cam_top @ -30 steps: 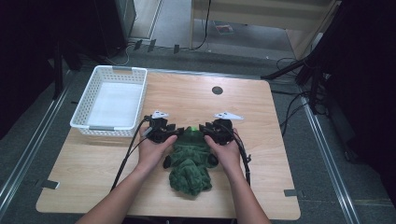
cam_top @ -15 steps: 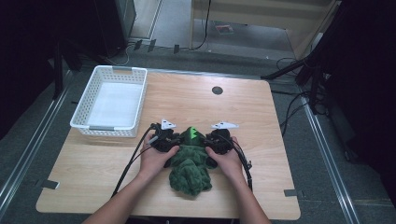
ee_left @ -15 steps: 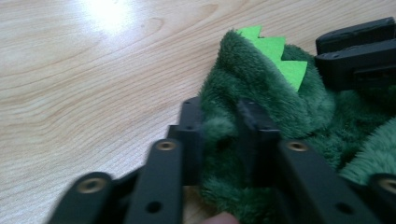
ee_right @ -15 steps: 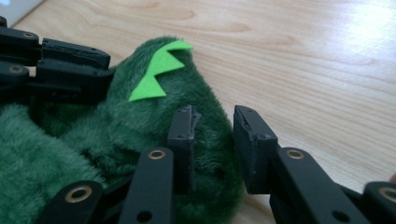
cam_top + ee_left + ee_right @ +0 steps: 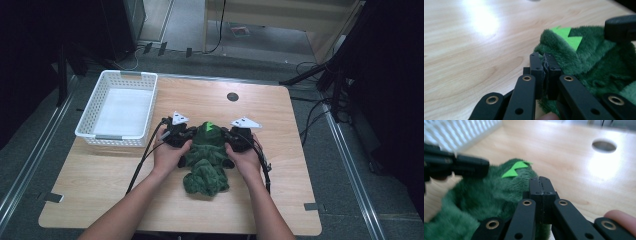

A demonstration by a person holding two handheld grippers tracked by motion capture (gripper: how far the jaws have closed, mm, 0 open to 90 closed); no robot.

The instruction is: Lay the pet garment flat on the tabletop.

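A dark green plush garment (image 5: 205,162) with a lime zigzag patch (image 5: 210,126) lies crumpled at the middle of the wooden table (image 5: 100,170). My left gripper (image 5: 187,135) sits at its upper left edge. Its jaws have just been closing, and in the left gripper view my left gripper (image 5: 545,57) pinches a fringe of the plush (image 5: 586,57). My right gripper (image 5: 229,136) sits at the upper right edge. It has also just been closing. In the right gripper view my right gripper (image 5: 540,180) stands shut tight beside the plush (image 5: 489,195), with no fabric showing between the tips.
A white slatted basket (image 5: 90,112) stands empty at the table's back left, close to the left hand. A round cable hole (image 5: 232,96) sits near the far edge. Bare wood lies beyond the plush and along both sides. Cables trail back from both grippers.
Both hands slid toward me and inward along the plush, then settled at its top corners. Both pairs of jaws closed, the left one onto the fabric edge.
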